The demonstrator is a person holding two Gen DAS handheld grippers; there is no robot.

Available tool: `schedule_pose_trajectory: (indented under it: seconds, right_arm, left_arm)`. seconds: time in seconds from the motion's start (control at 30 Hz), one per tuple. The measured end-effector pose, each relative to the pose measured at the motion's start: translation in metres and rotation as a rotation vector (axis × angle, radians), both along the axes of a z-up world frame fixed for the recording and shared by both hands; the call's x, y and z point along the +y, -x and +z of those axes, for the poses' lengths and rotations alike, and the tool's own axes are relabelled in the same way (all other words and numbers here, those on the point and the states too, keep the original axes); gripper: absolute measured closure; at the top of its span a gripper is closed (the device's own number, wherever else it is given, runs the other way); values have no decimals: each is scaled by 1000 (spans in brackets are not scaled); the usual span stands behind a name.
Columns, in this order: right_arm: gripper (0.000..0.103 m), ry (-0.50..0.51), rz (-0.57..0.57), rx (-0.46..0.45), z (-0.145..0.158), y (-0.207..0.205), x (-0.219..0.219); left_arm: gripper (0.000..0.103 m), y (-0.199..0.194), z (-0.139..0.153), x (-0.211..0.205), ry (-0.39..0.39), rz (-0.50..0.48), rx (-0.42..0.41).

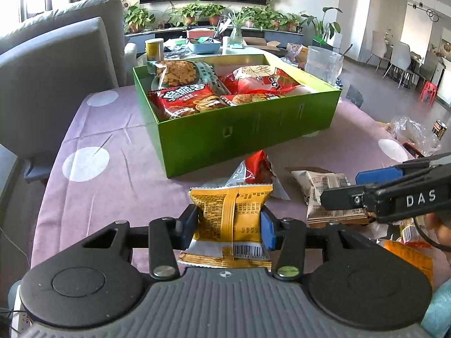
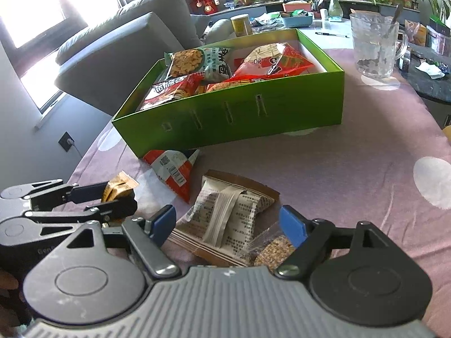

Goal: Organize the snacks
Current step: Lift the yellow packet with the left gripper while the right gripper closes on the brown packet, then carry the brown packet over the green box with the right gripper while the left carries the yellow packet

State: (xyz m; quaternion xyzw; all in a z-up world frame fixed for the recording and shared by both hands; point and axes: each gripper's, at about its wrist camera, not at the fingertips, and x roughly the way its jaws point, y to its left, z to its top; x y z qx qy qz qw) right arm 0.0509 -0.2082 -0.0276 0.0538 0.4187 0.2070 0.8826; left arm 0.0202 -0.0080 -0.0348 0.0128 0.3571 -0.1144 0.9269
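Observation:
My left gripper [image 1: 229, 225] is shut on a yellow snack packet [image 1: 231, 214], held above the purple tablecloth in front of the green box [image 1: 242, 129]. The box holds several snack bags. In the right wrist view the left gripper [image 2: 118, 197] shows at the left with the yellow packet [image 2: 118, 187]. My right gripper [image 2: 228, 222] is open, its blue pads either side of a white-and-brown snack packet [image 2: 225, 219] lying on the cloth. A red-and-white packet [image 2: 174, 171] lies in front of the green box [image 2: 239, 115]. The right gripper [image 1: 349, 186] also shows in the left wrist view over the white packet [image 1: 324, 194].
A glass mug [image 2: 377, 48] stands right of the box. A clear granola packet [image 2: 274, 253] lies under my right gripper. A grey sofa [image 1: 56, 64] borders the table's left side. More wrappers [image 1: 414, 132] lie at the right edge. A cluttered table with plants sits beyond.

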Motion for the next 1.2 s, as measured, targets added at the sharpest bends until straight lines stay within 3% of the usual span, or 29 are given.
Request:
schedule_pose_trajectory:
  seconds: [0.33,0.57,0.8,1.2]
  right_arm:
    - [24,64,52,-13,-5,2,16]
    - [24,19,-1,35,-3,-10,12]
    - [24,54,-34,77,-7,-29,23]
    - [29,161,24,-55,-11,-24,36]
  left_arm:
    - [60,-1,1,7,6,25,-6]
    - [60,-2,2,8,10,28,-6]
    - [60,-3,0,10,9,37,-1]
    - [60,-5,-3,16,18,51,3]
